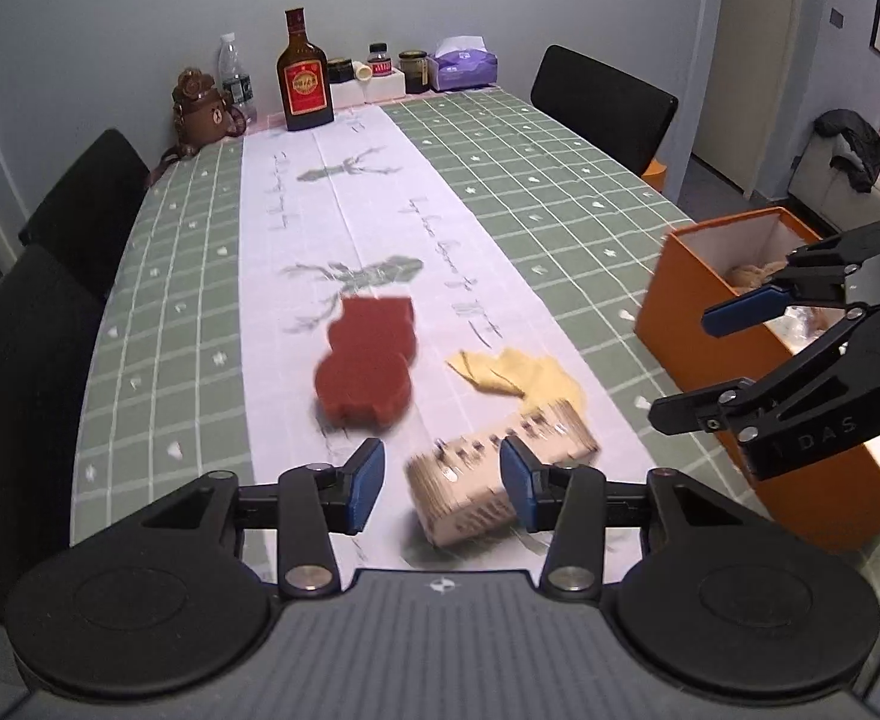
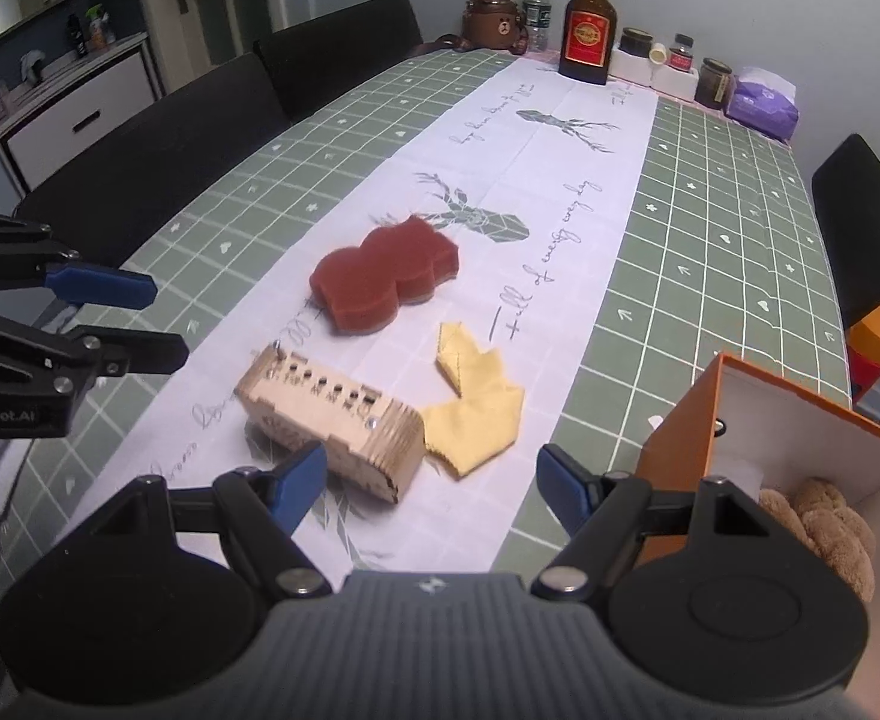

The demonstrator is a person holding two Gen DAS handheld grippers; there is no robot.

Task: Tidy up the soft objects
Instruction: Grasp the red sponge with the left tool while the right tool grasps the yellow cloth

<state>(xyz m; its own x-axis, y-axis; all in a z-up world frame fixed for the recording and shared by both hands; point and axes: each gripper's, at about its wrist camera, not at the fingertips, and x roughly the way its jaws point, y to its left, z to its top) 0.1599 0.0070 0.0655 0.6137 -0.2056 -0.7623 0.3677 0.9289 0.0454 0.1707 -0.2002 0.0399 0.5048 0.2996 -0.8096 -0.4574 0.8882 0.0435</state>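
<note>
So the soft stuff on the table: a dark red sponge (image 2: 384, 277), thick and spongy with a lumpy gourd-like outline, lying flat on the white runner (image 2: 583, 138) with the deer prints, and just in front of it a crumpled yellow cloth (image 2: 475, 408) with jagged folded corners. Right beside the cloth, touching its near edge, sits a pale wooden block (image 2: 332, 420) with rounded layered ends and a row of little dark slots along the top, looks hard, not soft. Off to the right is an orange box (image 2: 679, 438) with white inside walls, open on top, and a fuzzy tan plush toy (image 2: 823, 522) is already sitting in it. The left gripper (image 1: 442, 483) hangs low over the runner with blue pads spread moderately wide, the wooden block showing partly between them but nothing gripped. The right gripper (image 2: 431, 489) is open wide and empty, hovering near the box's edge. The tablecloth (image 2: 727, 228) is green with a white grid. Far end has a brown liquor bottle (image 2: 587, 24), a bear figure (image 2: 495, 15) and a purple tissue pack (image 2: 762, 102)
</note>
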